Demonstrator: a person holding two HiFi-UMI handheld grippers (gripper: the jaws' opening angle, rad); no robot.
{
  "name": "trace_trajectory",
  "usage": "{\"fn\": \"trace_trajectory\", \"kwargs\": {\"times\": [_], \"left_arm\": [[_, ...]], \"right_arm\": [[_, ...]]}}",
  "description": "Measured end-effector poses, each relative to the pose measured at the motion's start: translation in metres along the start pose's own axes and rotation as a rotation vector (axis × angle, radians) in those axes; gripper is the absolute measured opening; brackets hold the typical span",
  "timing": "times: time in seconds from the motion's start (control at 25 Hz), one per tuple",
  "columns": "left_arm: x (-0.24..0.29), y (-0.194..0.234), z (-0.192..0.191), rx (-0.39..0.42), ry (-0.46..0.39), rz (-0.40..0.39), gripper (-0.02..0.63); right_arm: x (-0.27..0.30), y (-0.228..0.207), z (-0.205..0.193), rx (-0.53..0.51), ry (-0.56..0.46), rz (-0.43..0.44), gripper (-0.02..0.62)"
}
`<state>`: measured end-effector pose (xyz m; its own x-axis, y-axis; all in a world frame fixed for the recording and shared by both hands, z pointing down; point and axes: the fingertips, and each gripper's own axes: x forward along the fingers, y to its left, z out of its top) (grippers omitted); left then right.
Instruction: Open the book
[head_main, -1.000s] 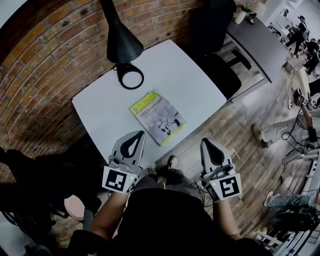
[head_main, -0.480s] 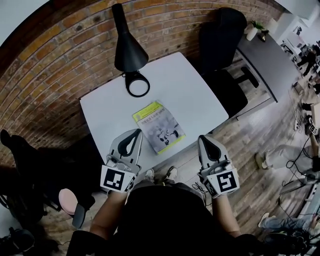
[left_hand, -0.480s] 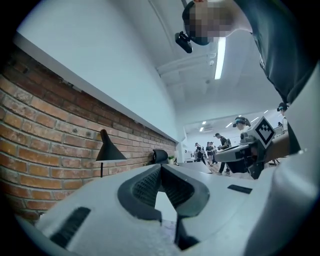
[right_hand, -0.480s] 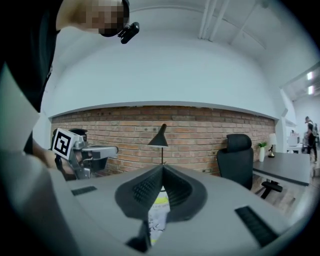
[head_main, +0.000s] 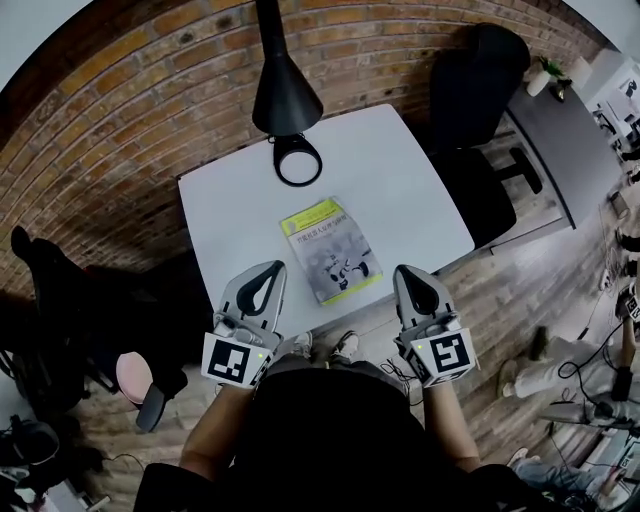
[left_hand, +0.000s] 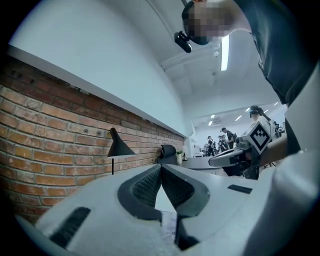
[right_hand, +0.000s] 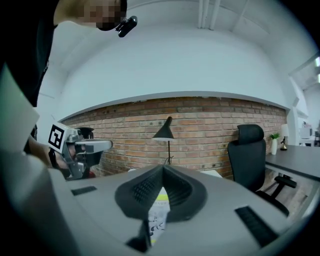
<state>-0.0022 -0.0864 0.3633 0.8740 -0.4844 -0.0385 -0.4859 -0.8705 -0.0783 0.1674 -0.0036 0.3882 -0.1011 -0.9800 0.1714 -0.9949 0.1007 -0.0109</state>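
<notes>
Both pairs of jaws are pressed together tip to tip with nothing between them: the grey plastic left gripper (head_main: 272, 268) and the matching right gripper (head_main: 405, 270) are held side by side at the near edge of a white square table (head_main: 400, 180). Each carries a cube with black-and-white square markers at its rear. The thin paperback book with a yellow-green top strip and a pale grey illustrated cover (head_main: 330, 250) lies closed and flat on the table. It sits between the two grippers and just ahead of their tips, to the right of the left one and to the left of the right one, and neither touches it. Farther ahead of the left gripper, beyond the book, stands a black desk lamp with a cone shade and a ring-shaped base (head_main: 298, 160), close to a red brick wall (head_main: 130, 100). Ahead and to the right of the right gripper, past the table's far side, stands a black high-backed office chair (head_main: 480, 90).
</notes>
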Motion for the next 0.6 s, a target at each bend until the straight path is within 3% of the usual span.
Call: {"fn": "trace_trajectory", "kwargs": {"times": [0.6], "left_arm": [[-0.005,-0.011,-0.009,0.009,0.041,0.054,0.025]], "right_arm": [[0.054,-0.026,-0.073,0.037,0.132,0.083,0.026]]}}
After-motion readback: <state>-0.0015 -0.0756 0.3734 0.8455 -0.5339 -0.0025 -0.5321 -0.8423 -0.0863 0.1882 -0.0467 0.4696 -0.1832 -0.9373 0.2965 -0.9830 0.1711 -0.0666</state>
